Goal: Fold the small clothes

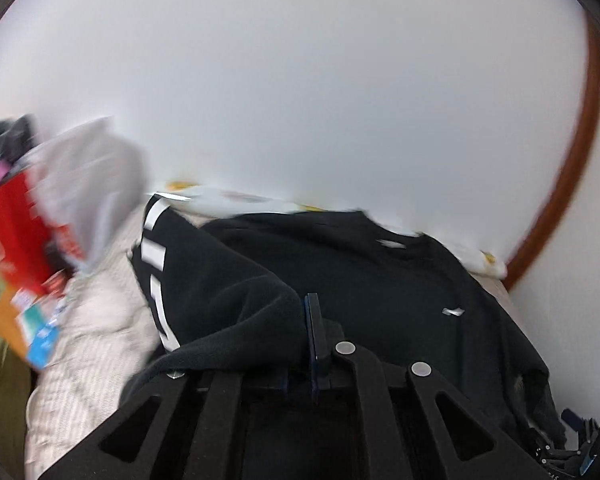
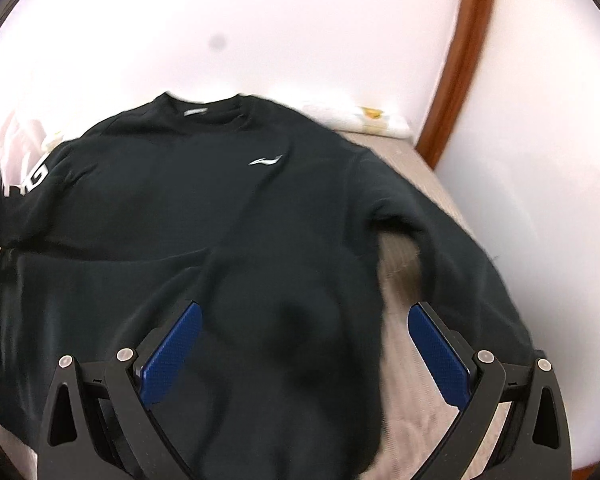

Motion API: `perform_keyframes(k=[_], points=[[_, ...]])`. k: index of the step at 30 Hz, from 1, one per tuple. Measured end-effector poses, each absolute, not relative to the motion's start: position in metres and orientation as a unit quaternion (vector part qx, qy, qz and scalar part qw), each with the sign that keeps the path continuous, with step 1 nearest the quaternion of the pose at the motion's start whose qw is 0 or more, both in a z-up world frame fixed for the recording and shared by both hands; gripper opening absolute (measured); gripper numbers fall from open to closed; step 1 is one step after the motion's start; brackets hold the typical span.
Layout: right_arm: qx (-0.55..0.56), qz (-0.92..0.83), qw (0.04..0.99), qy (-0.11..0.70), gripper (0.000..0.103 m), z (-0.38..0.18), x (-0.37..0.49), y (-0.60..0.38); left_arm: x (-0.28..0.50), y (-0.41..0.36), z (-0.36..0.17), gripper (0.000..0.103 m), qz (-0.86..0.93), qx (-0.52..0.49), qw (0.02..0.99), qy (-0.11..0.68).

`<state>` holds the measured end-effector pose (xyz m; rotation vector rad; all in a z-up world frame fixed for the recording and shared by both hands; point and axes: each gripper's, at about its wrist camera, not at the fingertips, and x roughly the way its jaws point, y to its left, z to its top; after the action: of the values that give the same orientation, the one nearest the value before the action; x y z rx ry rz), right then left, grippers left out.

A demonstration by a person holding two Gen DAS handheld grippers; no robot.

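Observation:
A black sweatshirt [image 2: 188, 208] with a small white chest logo lies front up on a beige bed cover [image 2: 412, 392], neck toward the wall. Its lettered sleeve [image 1: 156, 264] shows in the left wrist view. My left gripper [image 1: 310, 320] is shut on a fold of the sweatshirt's black fabric [image 1: 240, 320], lifted off the bed. My right gripper [image 2: 304, 320] is open and empty, held above the sweatshirt's lower middle, its blue pads [image 2: 172, 352] wide apart. The other sleeve [image 2: 452, 248] lies bent along the right side.
A white wall stands behind the bed. A brown wooden frame [image 2: 456, 60] runs up at the right. A white patterned cloth [image 2: 364, 118] lies by the wall. At the left are a red box [image 1: 8, 228], a grey garment [image 1: 88, 184] and coloured packets [image 1: 32, 324].

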<state>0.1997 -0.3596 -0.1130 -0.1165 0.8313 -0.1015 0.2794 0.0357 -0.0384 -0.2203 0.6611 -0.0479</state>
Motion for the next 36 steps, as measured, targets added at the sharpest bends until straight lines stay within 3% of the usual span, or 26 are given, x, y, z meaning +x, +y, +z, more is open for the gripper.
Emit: perform_keyframes(k=[11, 20, 26, 29, 30, 31, 36], points=[[-0.029, -0.086, 0.905, 0.416, 0.102, -0.14, 0.192, -0.428, 0.322, -0.111, -0.087, 0.007, -0.103, 0.006, 0.918, 0.382], [-0.033, -0.086, 0.901, 0.424, 0.102, -0.149, 0.191, -0.436, 0.312, -0.132, -0.102, 0.011, -0.141, 0.009, 0.894, 0.424], [-0.041, -0.046, 0.915, 0.399, 0.099, -0.126, 0.19, -0.409, 0.287, -0.096, -0.087, 0.023, -0.164, -0.033, 0.889, 0.425], [-0.038, -0.001, 0.92, 0.391, 0.082, -0.113, 0.193, -0.382, 0.275, -0.06, -0.079, 0.044, -0.144, -0.046, 0.897, 0.415], [-0.038, 0.012, 0.92, 0.391, 0.078, -0.111, 0.196, -0.372, 0.271, -0.047, -0.077, 0.061, -0.136, -0.053, 0.9, 0.41], [-0.04, 0.025, 0.92, 0.39, 0.07, -0.108, 0.198, -0.361, 0.265, -0.032, -0.074, 0.069, -0.127, -0.059, 0.906, 0.401], [-0.07, 0.076, 0.912, 0.396, 0.068, -0.111, 0.218, -0.293, 0.242, 0.043, -0.081, 0.069, -0.05, -0.051, 0.915, 0.396]])
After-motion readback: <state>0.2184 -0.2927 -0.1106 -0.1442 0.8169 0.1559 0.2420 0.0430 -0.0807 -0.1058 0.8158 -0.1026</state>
